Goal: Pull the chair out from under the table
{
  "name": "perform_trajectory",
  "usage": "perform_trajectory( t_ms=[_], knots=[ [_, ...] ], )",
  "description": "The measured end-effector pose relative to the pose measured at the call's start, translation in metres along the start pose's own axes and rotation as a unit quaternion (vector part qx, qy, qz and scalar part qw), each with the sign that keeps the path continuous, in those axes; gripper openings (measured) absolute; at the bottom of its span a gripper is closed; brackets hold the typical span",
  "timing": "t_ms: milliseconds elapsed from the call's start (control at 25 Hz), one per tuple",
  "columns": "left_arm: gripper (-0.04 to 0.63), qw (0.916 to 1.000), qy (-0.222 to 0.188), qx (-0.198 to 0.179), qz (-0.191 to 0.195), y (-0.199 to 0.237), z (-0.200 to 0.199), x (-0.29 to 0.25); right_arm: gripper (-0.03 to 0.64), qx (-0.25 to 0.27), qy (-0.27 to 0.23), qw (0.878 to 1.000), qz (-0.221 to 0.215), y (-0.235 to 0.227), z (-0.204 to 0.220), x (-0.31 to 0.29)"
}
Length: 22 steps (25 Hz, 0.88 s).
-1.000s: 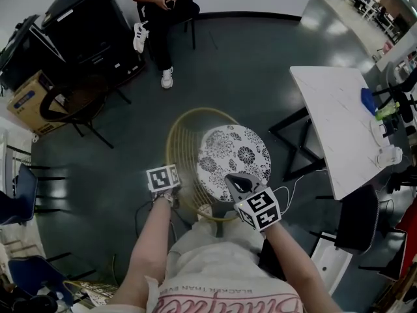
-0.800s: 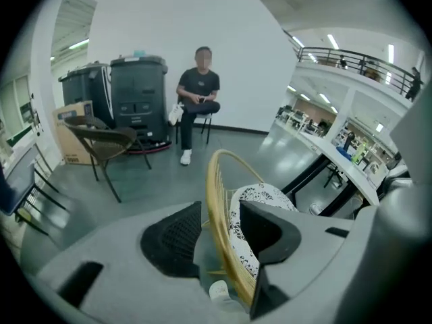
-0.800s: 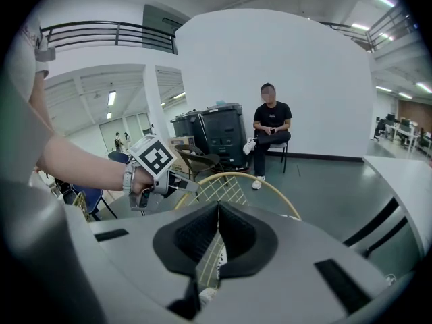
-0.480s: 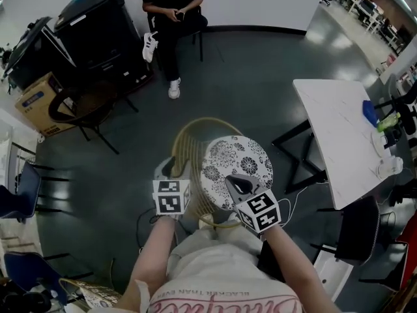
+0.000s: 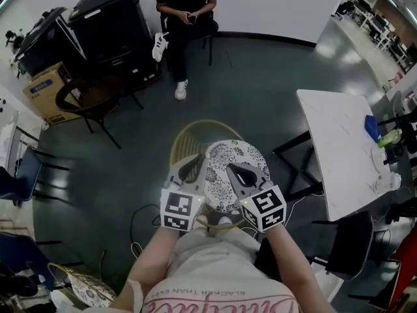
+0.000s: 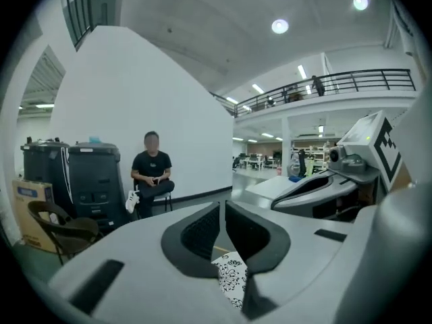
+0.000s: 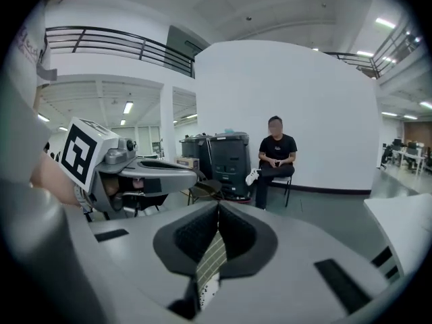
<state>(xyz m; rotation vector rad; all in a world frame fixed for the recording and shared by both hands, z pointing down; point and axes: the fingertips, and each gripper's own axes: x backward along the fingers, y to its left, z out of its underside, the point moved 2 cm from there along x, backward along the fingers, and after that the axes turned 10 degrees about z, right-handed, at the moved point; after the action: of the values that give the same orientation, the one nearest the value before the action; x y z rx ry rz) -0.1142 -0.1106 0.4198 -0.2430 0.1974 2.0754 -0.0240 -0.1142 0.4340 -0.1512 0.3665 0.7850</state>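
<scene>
The chair [image 5: 187, 137] with a gold wire back and a round floral cushion [image 5: 240, 156] stands on the dark floor, left of the white table [image 5: 339, 135] and clear of it. Both grippers hover side by side above its near edge, touching nothing. My left gripper [image 5: 191, 166] is closing; a narrow gap remains, and the left gripper view shows only floor and cushion [image 6: 233, 279] through it. My right gripper [image 5: 240, 173] is shut on nothing; the right gripper view shows the chair's wire [image 7: 212, 256] below the jaws.
A person [image 5: 186, 12] sits on a chair at the back wall beside black bins [image 5: 114, 25]. A cardboard box [image 5: 44, 87] and a dark wicker chair [image 5: 85, 100] stand at the back left. A black chair [image 5: 348, 243] sits near the table's front end.
Both grippers have risen. The left one came up from the chair's left side to beside the right one, rolled, and its jaws narrowed. The right one lifted slightly.
</scene>
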Motion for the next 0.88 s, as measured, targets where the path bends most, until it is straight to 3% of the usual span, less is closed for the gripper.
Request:
perform_trajectory(
  t_ms=[120, 440, 880],
  knots=[
    [0.005, 0.9996, -0.016, -0.019, 0.012, -0.014, -0.019, 0.003, 0.005, 0.016, -0.017, 1.0, -0.01, 0.0, -0.017, 0.005],
    [0.005, 0.9958, -0.056, -0.056, 0.047, -0.035, -0.059, 0.009, 0.005, 0.057, -0.05, 0.997, -0.022, 0.008, -0.059, 0.021],
    [0.005, 0.9917, -0.074, -0.08, 0.068, -0.049, -0.079, 0.007, 0.005, 0.027, -0.074, 0.997, -0.014, 0.012, -0.065, 0.034]
  ],
)
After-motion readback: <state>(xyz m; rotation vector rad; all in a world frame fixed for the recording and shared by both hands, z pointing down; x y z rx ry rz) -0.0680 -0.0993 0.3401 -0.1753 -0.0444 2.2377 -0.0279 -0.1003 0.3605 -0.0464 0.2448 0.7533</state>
